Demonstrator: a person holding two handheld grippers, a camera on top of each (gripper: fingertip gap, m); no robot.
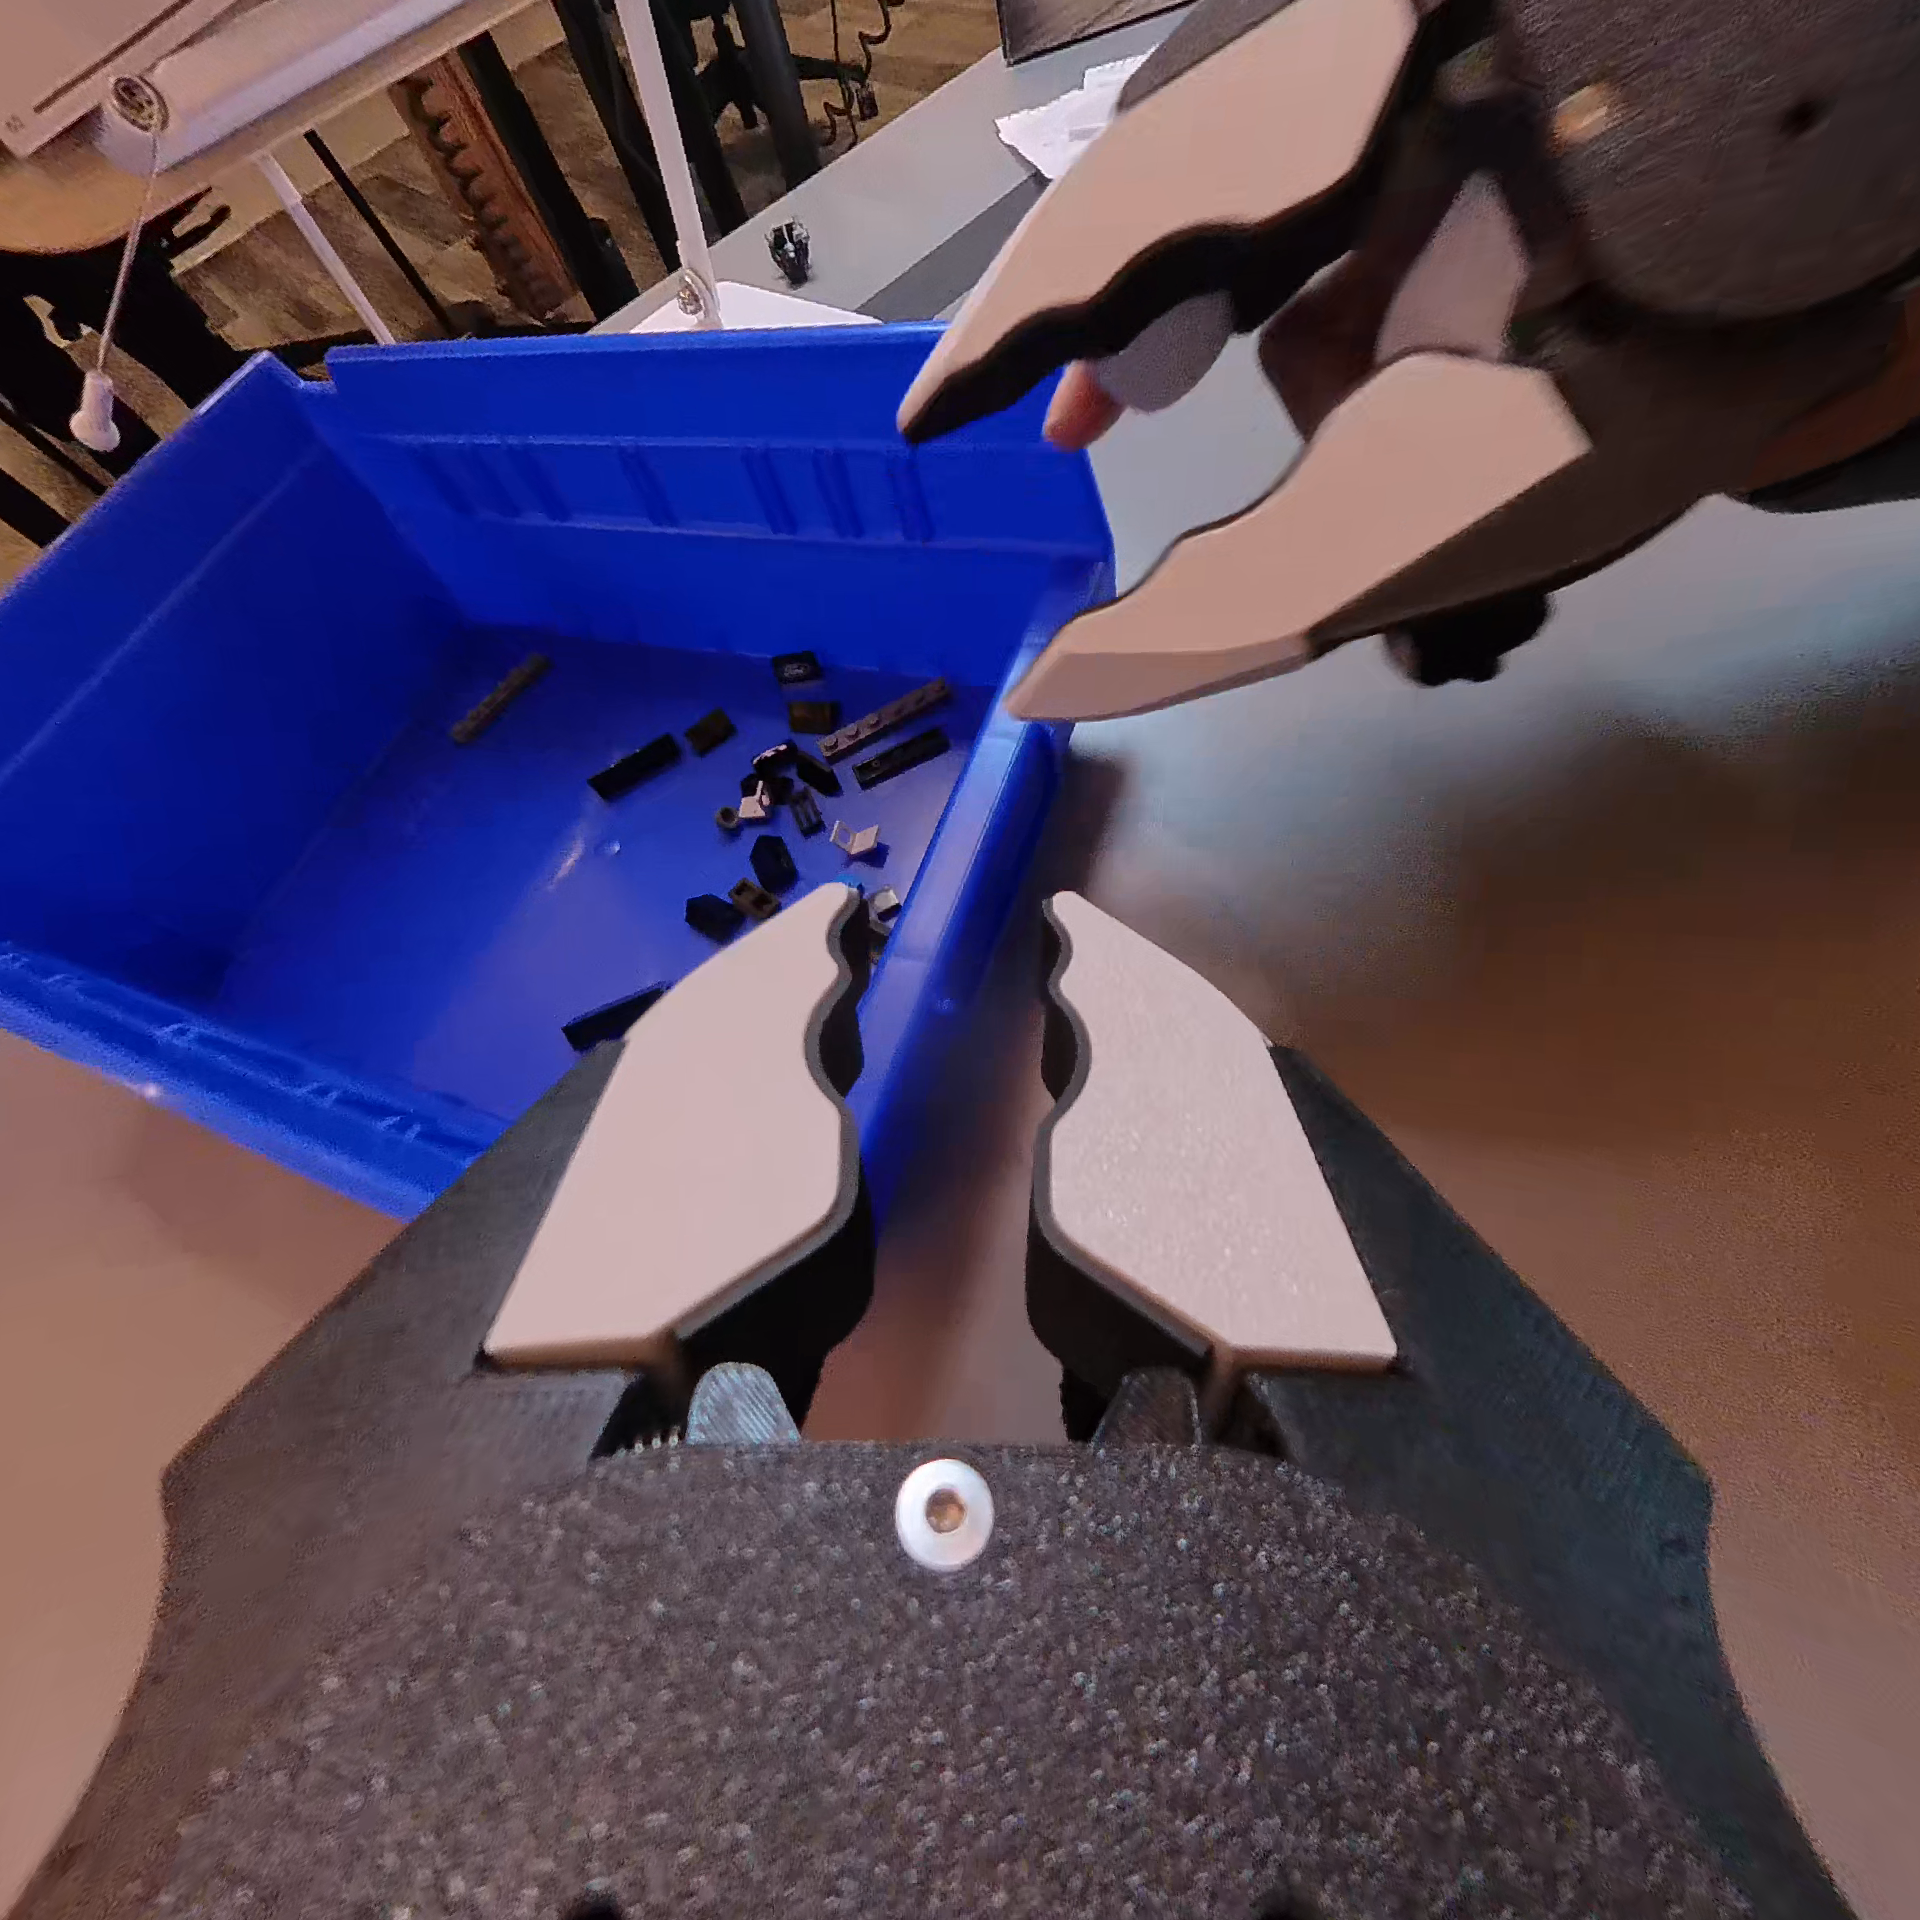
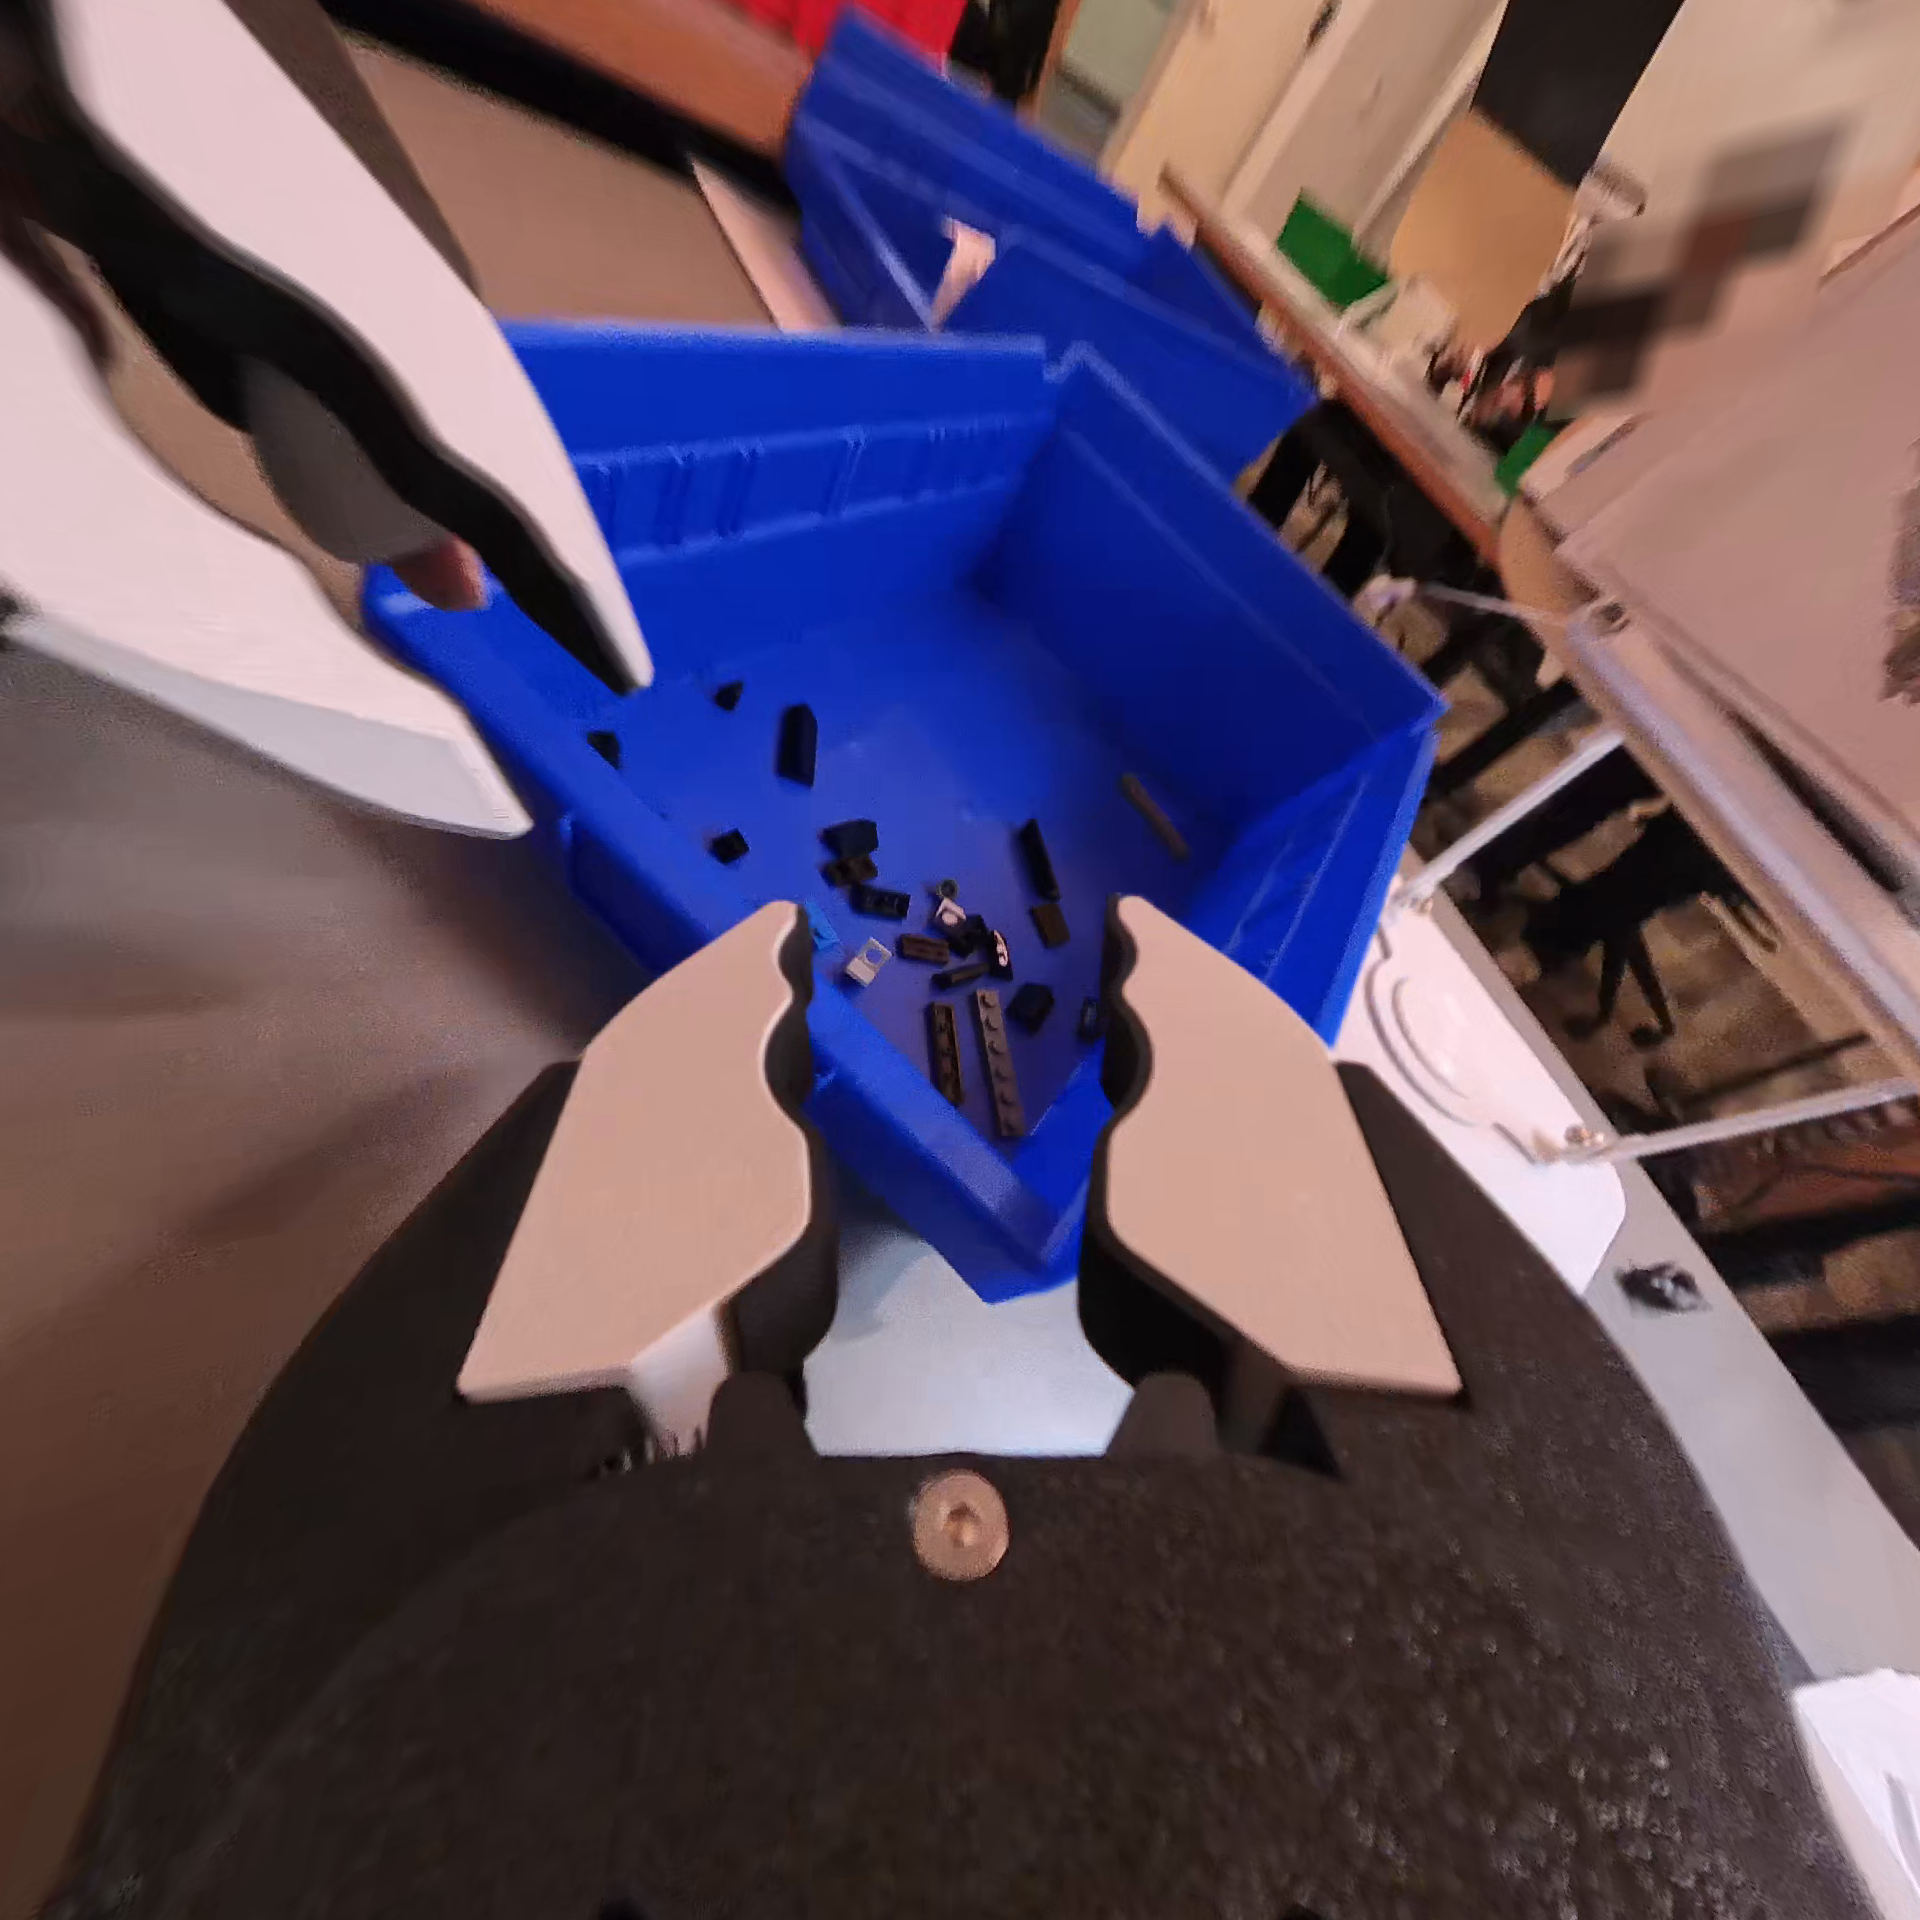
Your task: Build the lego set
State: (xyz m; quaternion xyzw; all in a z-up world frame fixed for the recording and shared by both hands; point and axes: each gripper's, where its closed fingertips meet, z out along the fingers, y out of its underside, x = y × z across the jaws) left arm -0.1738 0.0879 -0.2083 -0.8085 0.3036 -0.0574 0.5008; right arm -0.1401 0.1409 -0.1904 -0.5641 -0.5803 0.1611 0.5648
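Left wrist view first: the left gripper (image 1: pixel 948 906) hangs over the near right wall of the open blue plastic bin (image 1: pixel 187 665), jaws parted to a middling gap and holding nothing. Scattered on the bin floor lie the small loose lego pieces, mostly black (image 1: pixel 769 800), with one long dark studded plate (image 1: pixel 499 698) lying apart to the far left. Nothing looks assembled yet, so I'd call this the picking stage, early in the build.

Over at the far right, the right gripper (image 1: pixel 961 566) comes in above the bin's corner, tilted downward, jaws spread wide and empty. A fingertip (image 1: pixel 1081 410) shows behind it.

From the right wrist view, two long studded black plates (image 2: pixel 977 1049) lie nearest between that gripper's fingers, a small white piece (image 2: pixel 868 961) just beside them.

Next move, by my reading: lower into the bin and close on a single piece without dragging its neighbours along.
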